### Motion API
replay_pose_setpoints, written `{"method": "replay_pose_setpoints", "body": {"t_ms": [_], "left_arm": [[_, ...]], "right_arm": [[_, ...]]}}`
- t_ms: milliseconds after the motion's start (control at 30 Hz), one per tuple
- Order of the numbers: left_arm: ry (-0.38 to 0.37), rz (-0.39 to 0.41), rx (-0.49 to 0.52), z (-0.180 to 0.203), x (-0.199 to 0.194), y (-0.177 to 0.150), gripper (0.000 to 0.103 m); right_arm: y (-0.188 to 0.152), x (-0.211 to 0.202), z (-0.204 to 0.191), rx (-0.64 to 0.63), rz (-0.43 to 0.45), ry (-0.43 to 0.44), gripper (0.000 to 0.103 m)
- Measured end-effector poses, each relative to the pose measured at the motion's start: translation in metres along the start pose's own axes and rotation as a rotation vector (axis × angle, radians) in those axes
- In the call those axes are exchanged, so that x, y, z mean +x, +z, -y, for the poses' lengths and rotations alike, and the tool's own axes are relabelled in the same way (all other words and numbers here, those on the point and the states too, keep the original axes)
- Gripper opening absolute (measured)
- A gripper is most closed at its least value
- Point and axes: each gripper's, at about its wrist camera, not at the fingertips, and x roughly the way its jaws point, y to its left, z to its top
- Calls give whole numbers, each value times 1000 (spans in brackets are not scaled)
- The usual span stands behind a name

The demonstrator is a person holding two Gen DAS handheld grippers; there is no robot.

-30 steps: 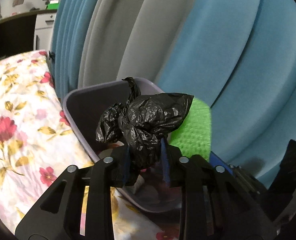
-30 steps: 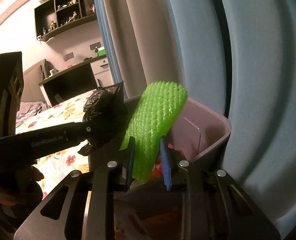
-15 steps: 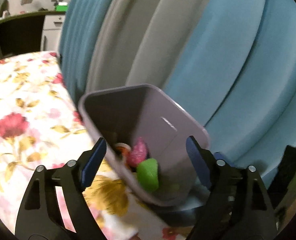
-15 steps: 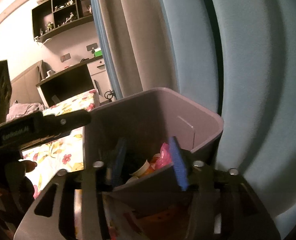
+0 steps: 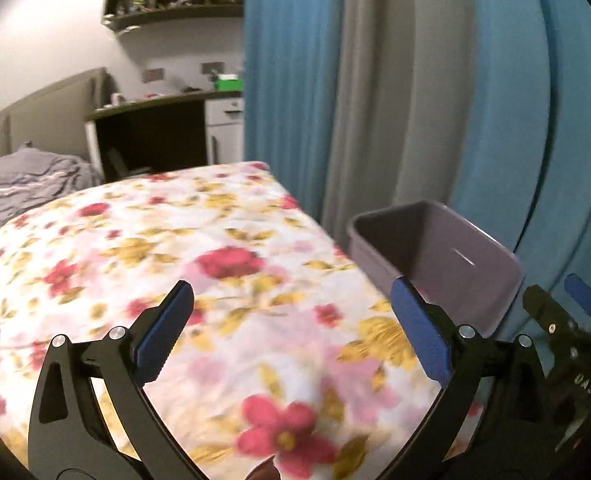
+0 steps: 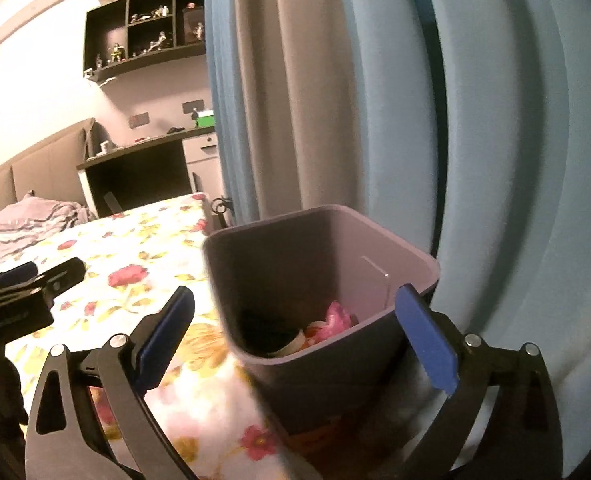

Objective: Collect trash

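Note:
A grey-purple trash bin (image 6: 327,300) stands beside the bed, against the curtain; it also shows in the left wrist view (image 5: 435,256). Inside it I see a pink wrapper (image 6: 337,318), a pale cup rim and something dark. My right gripper (image 6: 295,324) is open and empty, its jaws wide apart on either side of the bin's near rim. My left gripper (image 5: 291,328) is open and empty above the floral bedspread (image 5: 175,280), to the left of the bin. The right gripper shows at the left wrist view's right edge (image 5: 575,344).
Blue and grey curtains (image 6: 415,120) hang right behind the bin. The bed carries a grey striped blanket (image 5: 23,188) at its far end. A dark desk (image 5: 147,136) with white drawers and a wall shelf of figurines stand at the back of the room.
Both grippers opened and let go: the black bag and the green foam net dropped into the bin. The left gripper then swung left, away from the bin, over the bed. The right gripper drew back a little.

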Motion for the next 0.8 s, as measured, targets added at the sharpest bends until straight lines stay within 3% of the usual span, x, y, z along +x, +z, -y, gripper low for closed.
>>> {"method": "replay_pose_setpoints", "body": {"t_ms": [500,800], "left_arm": [[159,23,-108,-85,-92,-45,97],[192,56,-118,-107,-135,-64,97]], "right_arm": [[-15,-66,-74,-60,72,52,96],[-26,-98,-102,-84,92,55,96]]}}
